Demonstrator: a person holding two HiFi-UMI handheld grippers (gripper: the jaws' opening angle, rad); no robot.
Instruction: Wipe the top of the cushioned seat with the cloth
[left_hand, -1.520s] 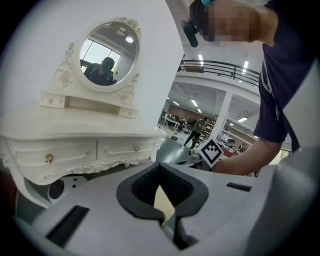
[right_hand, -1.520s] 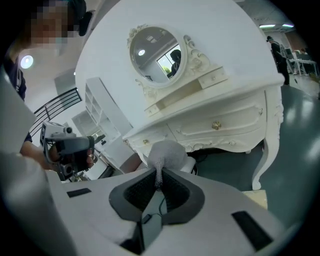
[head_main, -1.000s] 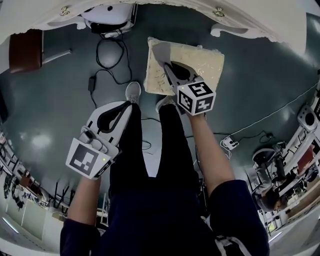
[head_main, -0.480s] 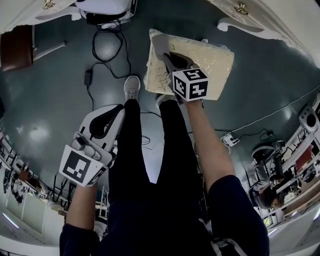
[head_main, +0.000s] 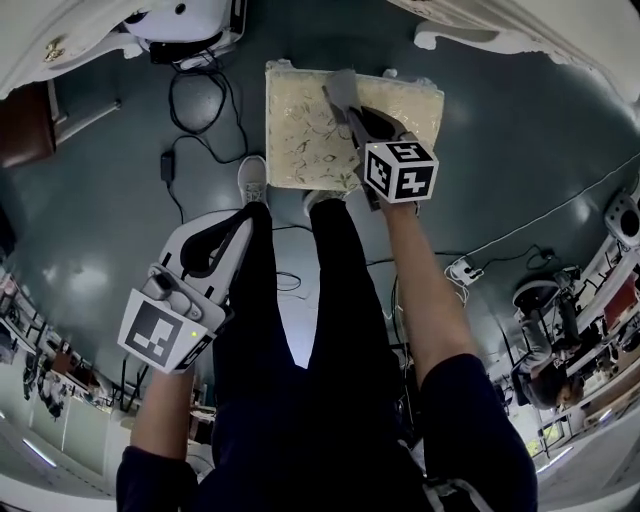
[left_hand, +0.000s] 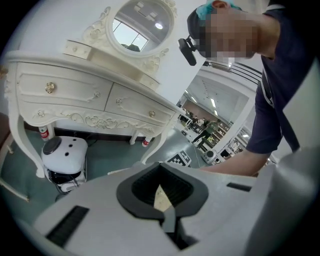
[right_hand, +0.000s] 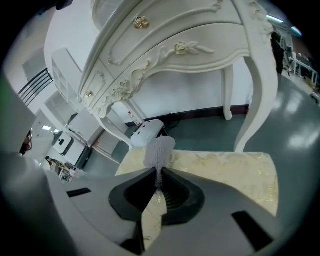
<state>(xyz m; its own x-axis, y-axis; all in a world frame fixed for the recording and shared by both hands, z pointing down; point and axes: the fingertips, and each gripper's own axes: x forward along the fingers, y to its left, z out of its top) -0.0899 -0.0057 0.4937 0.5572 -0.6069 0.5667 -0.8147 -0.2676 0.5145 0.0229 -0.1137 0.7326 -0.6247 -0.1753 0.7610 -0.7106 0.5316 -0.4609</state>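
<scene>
The right gripper (head_main: 347, 106) pinches the cloth (head_main: 339, 89) over the seat (head_main: 300, 140). It should press flat and sweep every corner. The left gripper (head_main: 248, 218) is pressed together, empty.

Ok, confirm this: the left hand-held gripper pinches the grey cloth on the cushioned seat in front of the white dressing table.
Wrong side: the right gripper view shows the right hand-held gripper pinching the grey cloth on the cushioned seat in front of the white dressing table.
</scene>
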